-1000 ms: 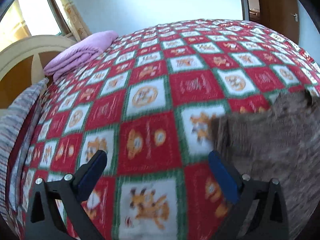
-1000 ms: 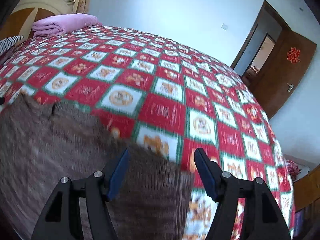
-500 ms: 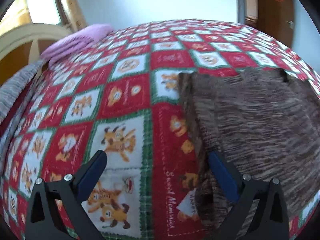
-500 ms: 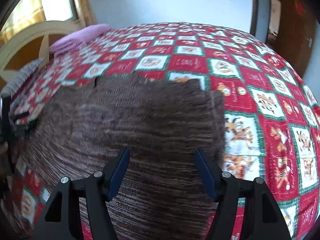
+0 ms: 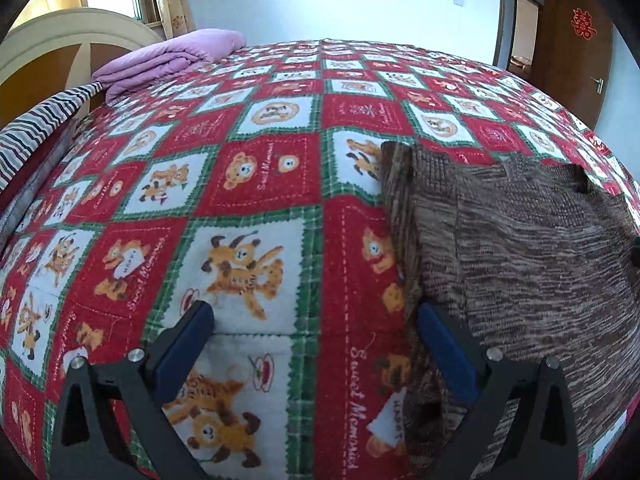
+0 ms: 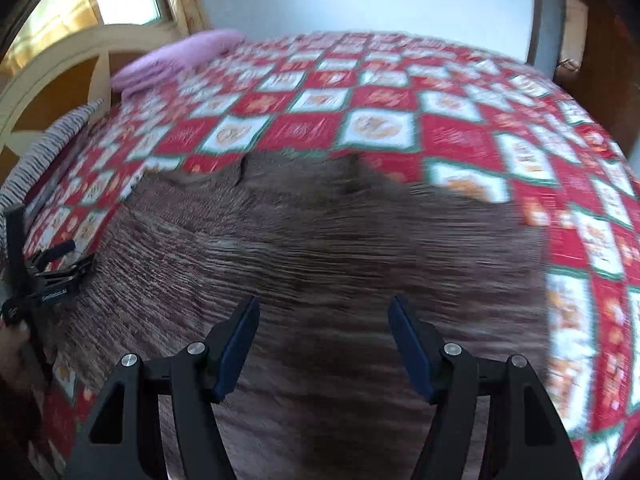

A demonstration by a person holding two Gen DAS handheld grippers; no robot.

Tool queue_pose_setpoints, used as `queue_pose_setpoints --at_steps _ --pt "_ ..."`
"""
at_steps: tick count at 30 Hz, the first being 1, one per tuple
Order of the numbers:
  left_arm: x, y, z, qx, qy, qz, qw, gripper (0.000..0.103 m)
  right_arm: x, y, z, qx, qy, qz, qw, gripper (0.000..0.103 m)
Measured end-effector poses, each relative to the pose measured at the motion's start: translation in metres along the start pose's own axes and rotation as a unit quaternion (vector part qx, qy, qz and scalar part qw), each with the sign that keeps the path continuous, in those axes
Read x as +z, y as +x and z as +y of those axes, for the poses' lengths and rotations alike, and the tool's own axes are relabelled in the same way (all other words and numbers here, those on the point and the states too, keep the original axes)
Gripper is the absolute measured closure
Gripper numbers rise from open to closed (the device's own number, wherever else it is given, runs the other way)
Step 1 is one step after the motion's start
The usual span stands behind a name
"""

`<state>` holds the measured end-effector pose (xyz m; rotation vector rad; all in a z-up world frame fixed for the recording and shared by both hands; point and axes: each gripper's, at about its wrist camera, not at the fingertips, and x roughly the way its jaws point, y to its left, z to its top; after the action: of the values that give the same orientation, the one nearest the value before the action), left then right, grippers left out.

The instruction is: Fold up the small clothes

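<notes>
Brown knit garment lies spread flat on the quilt, near the bed's front edge, laid out for folding. Left gripper hangs with jaws apart at its left border, one finger over the hem, likely lining up a pinch. Right gripper hovers over the middle, jaws wide, nothing between them. Pink bedding sits well apart by the headboard.

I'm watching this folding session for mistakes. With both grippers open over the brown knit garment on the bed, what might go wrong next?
1. The left gripper straddles the brown garment's edge, mostly over the quilt; closing here might pinch quilt too.
2. The right gripper is over the garment's middle, so it may bunch the knit rather than take an edge.
</notes>
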<state>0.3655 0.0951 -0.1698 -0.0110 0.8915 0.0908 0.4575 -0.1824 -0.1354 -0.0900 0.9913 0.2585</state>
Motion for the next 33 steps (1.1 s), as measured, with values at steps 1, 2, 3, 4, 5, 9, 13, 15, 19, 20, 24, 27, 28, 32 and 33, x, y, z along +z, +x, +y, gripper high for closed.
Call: queue_pose_setpoints --at_steps 1,2,3,4,5,9,13,15,19,20,24,27,28,32,33 --pt "0.000 0.000 0.001 -0.003 -0.002 0.001 1.0000 0.000 0.003 0.013 0.001 -0.030 0.000 0.014 0.999 0.035" --pt "-0.001 0.000 0.002 -0.005 -0.003 0.001 1.0000 0.000 0.008 0.024 -0.002 -0.061 -0.002 0.019 0.998 0.035" --pt "0.000 0.001 0.003 -0.009 -0.005 0.001 0.9999 0.000 0.012 0.030 -0.010 -0.087 0.008 0.007 0.996 0.035" --pt "-0.001 0.000 0.004 -0.013 -0.008 0.001 0.9999 0.000 0.015 0.031 -0.018 -0.094 0.025 0.004 0.995 0.035" --pt "-0.001 0.000 0.005 -0.016 -0.009 0.000 0.9998 0.000 0.017 0.032 -0.028 -0.096 0.046 0.005 0.994 0.035" --pt "-0.002 0.000 0.005 -0.018 -0.010 -0.002 0.9998 0.000 0.020 0.030 -0.029 -0.090 0.044 0.005 0.995 0.035" --pt "-0.003 -0.001 0.008 -0.026 -0.017 -0.005 0.9995 0.000 0.009 0.009 -0.030 -0.003 0.072 -0.016 0.997 0.035" --pt "-0.003 -0.002 0.009 -0.028 -0.019 -0.006 0.9994 0.000 -0.002 0.008 -0.037 -0.014 0.070 -0.023 0.997 0.035" --pt "-0.003 -0.002 0.008 -0.025 -0.018 -0.008 0.9995 0.000 -0.012 0.009 -0.079 0.004 0.098 -0.031 0.995 0.063" --pt "-0.003 -0.002 0.008 -0.024 -0.017 -0.008 0.9995 0.000 -0.011 0.008 -0.085 0.016 0.111 -0.030 0.993 0.063" --pt "-0.003 -0.002 0.007 -0.023 -0.016 -0.008 0.9996 0.000 -0.009 0.005 -0.096 0.045 0.130 -0.031 0.990 0.063" --pt "-0.003 -0.002 0.007 -0.023 -0.016 -0.008 0.9996 0.000 -0.010 -0.002 -0.102 0.045 0.149 -0.048 0.987 0.063" --pt "-0.003 -0.002 0.007 -0.023 -0.015 -0.008 0.9996 0.000 -0.009 -0.006 -0.107 0.023 0.160 -0.060 0.985 0.061" --pt "-0.003 -0.002 0.006 -0.018 -0.011 -0.007 0.9997 0.000 -0.016 -0.002 -0.123 0.007 0.182 -0.042 0.982 0.060" --pt "-0.003 -0.002 0.006 -0.017 -0.011 -0.007 0.9998 0.000 -0.016 -0.002 -0.117 -0.007 0.159 -0.040 0.986 0.060"
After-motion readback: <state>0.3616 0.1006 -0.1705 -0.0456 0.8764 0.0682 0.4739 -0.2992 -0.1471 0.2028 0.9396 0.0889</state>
